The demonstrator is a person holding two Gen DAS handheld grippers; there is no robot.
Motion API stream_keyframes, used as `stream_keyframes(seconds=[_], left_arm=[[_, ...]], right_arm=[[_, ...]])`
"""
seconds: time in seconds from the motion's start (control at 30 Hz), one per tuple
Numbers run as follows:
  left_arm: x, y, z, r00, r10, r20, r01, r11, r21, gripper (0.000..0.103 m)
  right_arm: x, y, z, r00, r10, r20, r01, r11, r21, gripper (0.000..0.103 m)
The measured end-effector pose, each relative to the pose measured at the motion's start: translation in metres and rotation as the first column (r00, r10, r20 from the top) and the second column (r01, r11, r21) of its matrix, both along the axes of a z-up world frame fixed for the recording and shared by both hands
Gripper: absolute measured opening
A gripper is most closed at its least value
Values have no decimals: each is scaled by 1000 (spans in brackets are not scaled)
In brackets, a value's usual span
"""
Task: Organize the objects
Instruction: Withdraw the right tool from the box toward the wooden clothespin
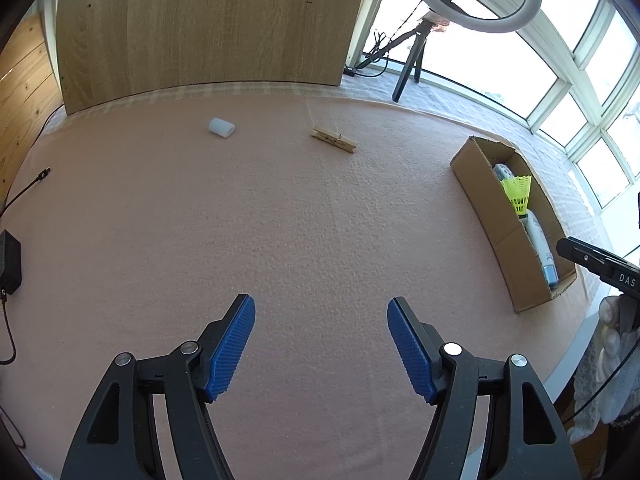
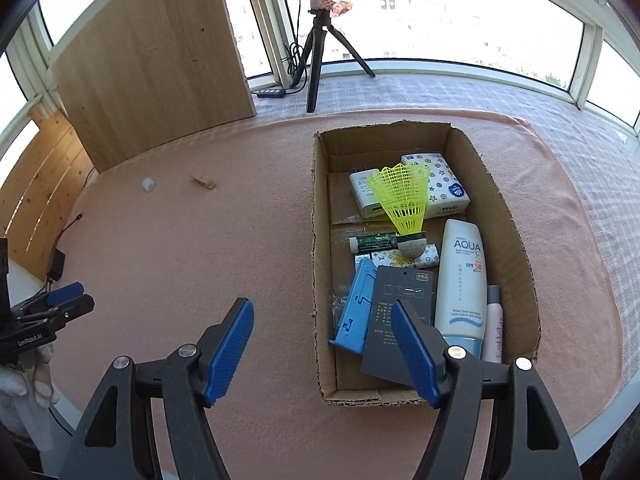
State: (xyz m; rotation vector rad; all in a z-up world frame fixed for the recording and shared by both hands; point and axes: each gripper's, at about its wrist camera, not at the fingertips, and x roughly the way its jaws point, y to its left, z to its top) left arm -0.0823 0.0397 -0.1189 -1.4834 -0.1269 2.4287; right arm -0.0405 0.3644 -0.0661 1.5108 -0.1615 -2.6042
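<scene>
Above the pink cloth (image 1: pixel 280 220), I am holding both my left gripper (image 1: pixel 321 344) and right gripper (image 2: pixel 322 344) spread apart, gripping nothing, beside the cardboard box (image 2: pixel 322 240).

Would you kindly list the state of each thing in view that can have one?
Left gripper: open, empty.
Right gripper: open, empty.
Cardboard box: open on top, holding items.
Shuttlecock: in the box, cork end down.
Sunscreen tube: lying flat in the box.
Clothespin: shut, lying on the cloth.
White cap: on its side, outside the box.
</scene>
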Motion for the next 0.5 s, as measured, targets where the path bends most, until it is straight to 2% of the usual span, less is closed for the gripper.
stream_keyframes(seconds=[0.5], left_arm=[[-59, -36, 3, 997, 62, -37, -64, 996, -63, 72]], right_arm=[[-55, -68, 6, 993, 110, -35, -111, 993, -29, 67]])
